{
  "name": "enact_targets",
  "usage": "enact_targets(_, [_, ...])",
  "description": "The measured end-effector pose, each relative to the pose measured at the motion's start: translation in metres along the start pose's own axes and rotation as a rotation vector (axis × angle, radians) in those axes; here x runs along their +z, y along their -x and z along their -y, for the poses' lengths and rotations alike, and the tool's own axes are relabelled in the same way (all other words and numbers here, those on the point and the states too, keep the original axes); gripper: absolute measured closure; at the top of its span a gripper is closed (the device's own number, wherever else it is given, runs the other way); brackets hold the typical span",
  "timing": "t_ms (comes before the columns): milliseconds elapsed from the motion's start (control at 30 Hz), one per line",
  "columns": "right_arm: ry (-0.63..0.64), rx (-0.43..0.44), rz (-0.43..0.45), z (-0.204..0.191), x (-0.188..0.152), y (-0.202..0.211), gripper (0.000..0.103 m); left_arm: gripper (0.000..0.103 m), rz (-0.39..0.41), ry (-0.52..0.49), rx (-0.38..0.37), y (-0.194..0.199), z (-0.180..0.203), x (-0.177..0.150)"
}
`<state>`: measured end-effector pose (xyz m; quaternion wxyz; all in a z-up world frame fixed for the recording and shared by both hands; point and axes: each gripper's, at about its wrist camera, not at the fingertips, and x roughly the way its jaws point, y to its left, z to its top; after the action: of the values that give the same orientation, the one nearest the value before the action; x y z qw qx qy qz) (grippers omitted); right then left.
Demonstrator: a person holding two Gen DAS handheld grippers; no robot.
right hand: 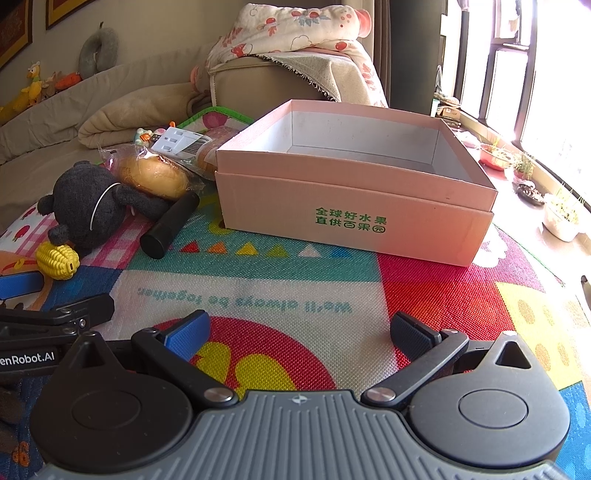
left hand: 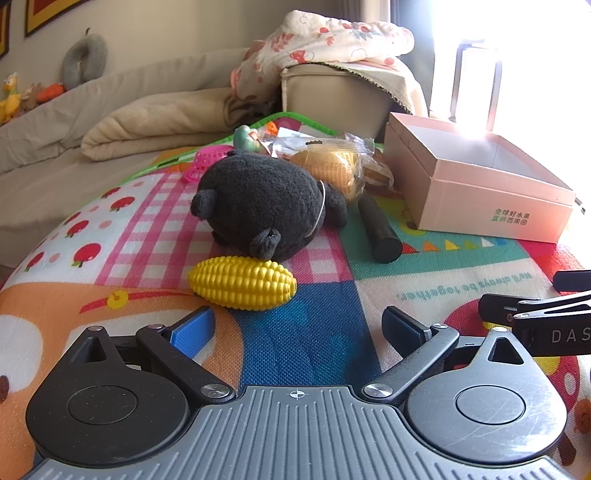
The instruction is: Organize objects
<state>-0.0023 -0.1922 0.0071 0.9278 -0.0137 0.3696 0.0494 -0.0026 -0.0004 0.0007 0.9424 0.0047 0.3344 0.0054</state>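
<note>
A yellow toy corn (left hand: 242, 282) (right hand: 58, 260) lies on the colourful play mat (left hand: 314, 325), just ahead of my left gripper (left hand: 299, 325), which is open and empty. Behind the corn lies a black plush toy (left hand: 264, 201) (right hand: 88, 206), then a black cylinder (left hand: 378, 230) (right hand: 170, 225) and bagged bread (left hand: 332, 168) (right hand: 160, 177). An open pink box (left hand: 476, 181) (right hand: 354, 184) stands empty on the mat. My right gripper (right hand: 299, 330) is open and empty, well short of the box.
A pink toy basket (left hand: 205, 162) and small toys (right hand: 147, 134) lie behind the plush. A beige sofa with a folded blanket (left hand: 155, 125) borders the mat. A floral cloth (right hand: 295, 33) drapes the armrest. Plant pots (right hand: 561, 214) stand by the window.
</note>
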Motion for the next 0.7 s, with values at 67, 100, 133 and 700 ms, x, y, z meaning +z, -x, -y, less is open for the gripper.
enact_targets(67, [-0.008,-0.007,-0.019,-0.002,0.001,-0.001,0.000,0.002,-0.007,-0.002,-0.003,0.004,-0.001,-0.001])
enact_targets(100, [-0.011,-0.014,-0.025,-0.003,0.001,0.000,0.000,0.002,-0.012,-0.004,-0.004,0.006,-0.002,-0.001])
enact_targets(133, [-0.016,-0.022,-0.033,-0.003,0.002,-0.001,0.000,0.002,-0.017,-0.008,-0.005,0.006,-0.002,-0.001])
enact_targets(700, [0.016,0.027,-0.008,-0.004,0.007,0.012,0.000,0.002,0.002,0.039,0.014,-0.021,-0.027,0.080])
